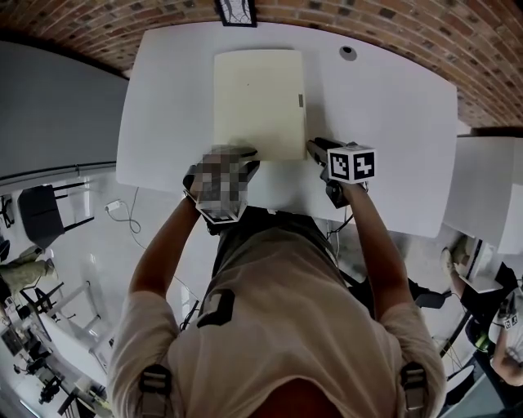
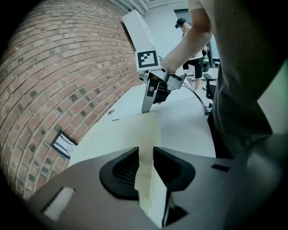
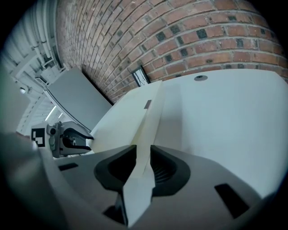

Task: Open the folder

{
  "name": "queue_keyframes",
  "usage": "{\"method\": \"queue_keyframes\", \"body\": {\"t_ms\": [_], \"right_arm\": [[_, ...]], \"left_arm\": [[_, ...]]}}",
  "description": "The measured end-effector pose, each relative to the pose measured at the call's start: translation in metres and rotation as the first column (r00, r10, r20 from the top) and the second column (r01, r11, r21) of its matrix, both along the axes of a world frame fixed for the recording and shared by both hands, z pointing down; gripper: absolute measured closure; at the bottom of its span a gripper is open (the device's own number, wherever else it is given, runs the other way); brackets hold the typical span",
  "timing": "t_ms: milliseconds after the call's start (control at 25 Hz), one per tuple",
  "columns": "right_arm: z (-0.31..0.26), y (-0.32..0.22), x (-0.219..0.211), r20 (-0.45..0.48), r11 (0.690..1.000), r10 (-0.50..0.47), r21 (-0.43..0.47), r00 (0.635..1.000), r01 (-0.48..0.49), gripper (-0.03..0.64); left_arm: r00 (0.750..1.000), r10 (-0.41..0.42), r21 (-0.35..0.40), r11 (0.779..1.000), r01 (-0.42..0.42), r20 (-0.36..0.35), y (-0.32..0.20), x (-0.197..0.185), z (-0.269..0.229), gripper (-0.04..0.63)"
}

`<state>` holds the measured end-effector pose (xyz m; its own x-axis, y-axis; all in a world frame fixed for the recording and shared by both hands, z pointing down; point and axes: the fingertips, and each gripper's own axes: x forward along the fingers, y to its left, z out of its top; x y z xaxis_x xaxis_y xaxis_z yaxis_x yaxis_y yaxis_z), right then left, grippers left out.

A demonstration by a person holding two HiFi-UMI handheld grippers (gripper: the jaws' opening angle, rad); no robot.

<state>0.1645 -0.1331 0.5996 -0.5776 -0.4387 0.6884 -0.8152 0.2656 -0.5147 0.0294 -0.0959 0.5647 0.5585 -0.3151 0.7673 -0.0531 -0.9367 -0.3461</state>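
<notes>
A closed cream folder (image 1: 259, 102) lies flat on the white table (image 1: 384, 106), its long sides running away from me. My left gripper (image 1: 245, 157) is at the folder's near left corner and my right gripper (image 1: 313, 148) at its near right corner. In the left gripper view the folder's edge (image 2: 146, 134) runs straight into the left gripper (image 2: 146, 168) and fills the narrow gap between the black pads. The right gripper view shows the same: the folder's edge (image 3: 146, 121) sits between the pads of the right gripper (image 3: 143, 164), with no gap visible.
A small grey tab (image 1: 300, 100) sits on the folder's right side. The table has a round cable hole (image 1: 348, 53) at the back right. A brick wall (image 1: 392, 20) runs behind the table. A second white table (image 1: 490, 188) stands to the right.
</notes>
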Motion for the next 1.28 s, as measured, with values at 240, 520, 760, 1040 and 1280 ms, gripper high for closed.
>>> {"method": "queue_keyframes", "body": {"t_ms": [240, 520, 760, 1040, 1280], "right_arm": [[-0.003, -0.014, 0.000, -0.073, 0.997, -0.063, 0.032, 0.995, 0.065, 0.545], [-0.007, -0.011, -0.006, -0.057, 0.994, -0.103, 0.022, 0.993, 0.104, 0.516], [-0.003, -0.006, -0.006, -0.015, 0.995, -0.100, -0.028, 0.995, 0.100, 0.491], [-0.003, -0.006, -0.005, -0.018, 0.995, -0.095, -0.030, 0.995, 0.094, 0.488], [-0.002, -0.006, -0.006, -0.046, 0.994, -0.106, -0.024, 0.993, 0.105, 0.486]], "left_arm": [[0.999, -0.011, 0.009, 1.000, 0.012, -0.033, 0.000, -0.001, -0.004, 0.514], [0.999, 0.000, 0.029, 1.000, 0.001, -0.054, 0.000, -0.002, -0.007, 0.518], [0.998, 0.053, 0.121, 0.991, -0.057, 0.040, -0.002, -0.010, -0.005, 0.419], [0.991, 0.043, 0.143, 0.988, -0.062, 0.129, -0.013, -0.025, 0.006, 0.362], [0.999, 0.026, 0.108, 0.994, -0.030, 0.040, -0.009, -0.027, 0.000, 0.505]]}}
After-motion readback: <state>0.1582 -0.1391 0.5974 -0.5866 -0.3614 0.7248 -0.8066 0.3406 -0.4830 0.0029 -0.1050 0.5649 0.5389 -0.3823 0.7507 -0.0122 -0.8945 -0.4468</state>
